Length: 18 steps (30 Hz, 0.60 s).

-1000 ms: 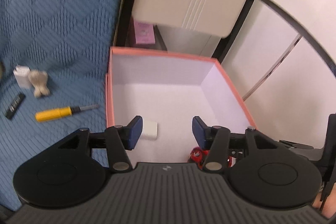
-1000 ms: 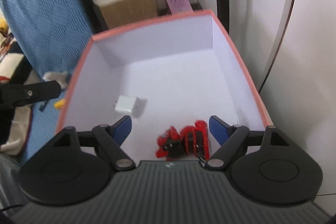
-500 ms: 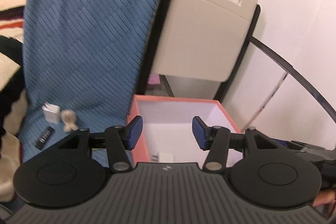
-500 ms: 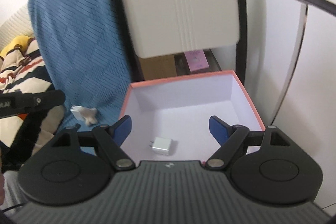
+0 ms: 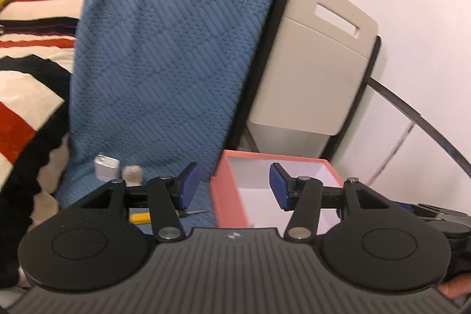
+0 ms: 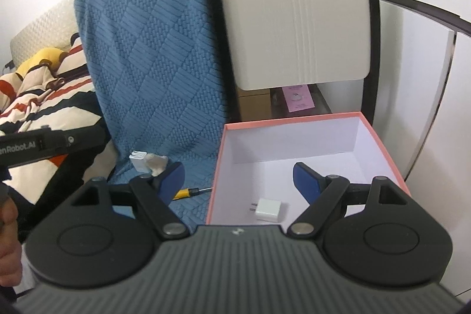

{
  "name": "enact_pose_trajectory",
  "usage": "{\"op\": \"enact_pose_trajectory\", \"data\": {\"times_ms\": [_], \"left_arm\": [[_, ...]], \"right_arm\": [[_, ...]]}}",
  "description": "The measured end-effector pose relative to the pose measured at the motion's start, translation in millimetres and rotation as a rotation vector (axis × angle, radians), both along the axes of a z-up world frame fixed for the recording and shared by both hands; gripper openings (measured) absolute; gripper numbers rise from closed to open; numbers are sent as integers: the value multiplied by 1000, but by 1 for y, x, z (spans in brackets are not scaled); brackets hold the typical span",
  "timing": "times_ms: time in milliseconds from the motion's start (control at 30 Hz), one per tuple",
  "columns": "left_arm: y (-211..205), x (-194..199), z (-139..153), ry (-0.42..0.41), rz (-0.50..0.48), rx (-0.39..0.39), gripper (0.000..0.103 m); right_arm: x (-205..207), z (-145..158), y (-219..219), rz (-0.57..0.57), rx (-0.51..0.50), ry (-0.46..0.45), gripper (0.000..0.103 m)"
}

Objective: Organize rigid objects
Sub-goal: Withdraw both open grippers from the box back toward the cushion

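White charger (image 6: 269, 209) sits alone near the front-left corner of the pink box (image 6: 379, 137). Yellow screwdriver (image 6: 184, 193) lies on the blue blanket (image 6: 153, 72) beside it. Left gripper (image 5: 232, 186) and right gripper (image 6: 238, 184) both spread wide, holding nothing.

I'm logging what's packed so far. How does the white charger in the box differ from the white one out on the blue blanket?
The white charger in the box lies flat on the floor of the pink box, prongs pointing left; the white charger on the blanket stands more upright outside the box, on the blue blanket. The boxed one lies alone; the other sits right against a beige object. Both are small, white and blocky.
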<state>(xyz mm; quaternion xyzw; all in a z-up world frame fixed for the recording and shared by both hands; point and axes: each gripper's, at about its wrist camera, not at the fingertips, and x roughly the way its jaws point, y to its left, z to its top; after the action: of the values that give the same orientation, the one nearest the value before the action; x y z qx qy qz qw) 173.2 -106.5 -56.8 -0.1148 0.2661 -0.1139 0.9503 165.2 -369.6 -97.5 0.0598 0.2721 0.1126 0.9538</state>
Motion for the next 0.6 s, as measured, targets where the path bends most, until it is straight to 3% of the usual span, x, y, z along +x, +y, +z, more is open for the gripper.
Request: {"op": "enact_pose_trajectory", "data": {"times_ms": [600], "left_arm": [[76, -29, -42, 19, 54, 17, 58]], "right_arm": [[-23, -38, 80, 63, -20, 22, 82]]}}
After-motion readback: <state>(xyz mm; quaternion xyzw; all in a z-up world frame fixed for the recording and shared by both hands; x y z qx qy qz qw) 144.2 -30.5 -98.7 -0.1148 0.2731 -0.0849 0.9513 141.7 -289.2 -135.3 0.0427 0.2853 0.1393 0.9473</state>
